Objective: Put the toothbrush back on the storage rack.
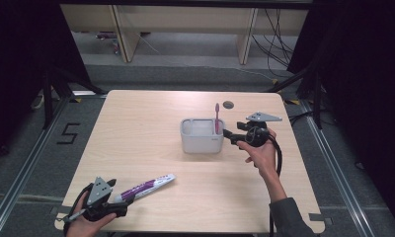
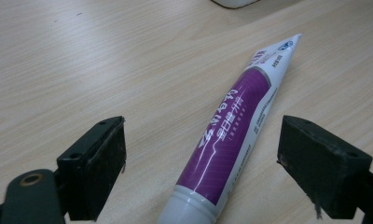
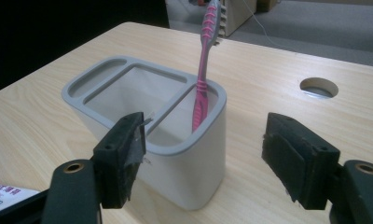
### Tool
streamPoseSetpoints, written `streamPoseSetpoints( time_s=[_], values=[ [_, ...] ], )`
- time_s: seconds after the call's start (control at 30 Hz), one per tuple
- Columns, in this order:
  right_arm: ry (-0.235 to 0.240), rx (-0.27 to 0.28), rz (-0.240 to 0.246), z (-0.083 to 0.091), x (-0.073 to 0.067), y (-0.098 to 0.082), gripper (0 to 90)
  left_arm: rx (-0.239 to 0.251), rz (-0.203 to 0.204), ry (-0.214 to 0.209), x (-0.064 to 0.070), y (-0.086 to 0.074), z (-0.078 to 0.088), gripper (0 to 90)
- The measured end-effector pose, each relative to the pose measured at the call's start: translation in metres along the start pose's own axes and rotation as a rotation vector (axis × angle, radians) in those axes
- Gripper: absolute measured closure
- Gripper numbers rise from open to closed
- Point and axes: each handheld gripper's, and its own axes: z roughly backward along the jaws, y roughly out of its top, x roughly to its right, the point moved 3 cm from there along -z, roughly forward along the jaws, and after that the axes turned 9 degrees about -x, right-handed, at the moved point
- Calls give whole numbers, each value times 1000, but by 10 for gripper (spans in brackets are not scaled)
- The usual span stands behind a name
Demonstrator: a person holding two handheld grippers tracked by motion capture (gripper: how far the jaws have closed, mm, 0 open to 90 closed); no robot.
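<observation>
While I watch from the high view, my right hand-held gripper (image 1: 227, 132) sits just beside the right wall of the grey holder (image 1: 201, 140), jaws apart with nothing between them. From the right gripper view its left pad overlaps the holder's near rim, and I cannot tell whether it touches. A pink toothbrush (image 3: 204, 70) stands in the holder's rightmost compartment, head up and leaning slightly; its lower handle is hidden by the wall, and the top of its bristles is cut off at the frame edge. The holder has a narrow slot on the far side and a wider compartment in the middle, whose floors I can only partly see.

My left hand-held gripper (image 2: 201, 154) is at the near left corner of the counter (image 1: 136, 128), jaws wide apart, straddling the cap end of a purple and white toothpaste tube (image 2: 231, 126) that lies flat. The pads stand clear of the tube on both sides. Its cap runs off the bottom of the left gripper view, and the print is too small to read. A round hole (image 1: 228, 104) in the counter lies behind the holder.
</observation>
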Motion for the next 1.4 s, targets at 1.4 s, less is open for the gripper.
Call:
streamPoseSetpoints(
  time_s=[1.4],
  values=[
    [-19, -100, 84, 14, -18, -53, 287, -14, 6, 15, 0, -2, 1, 150]
  ],
)
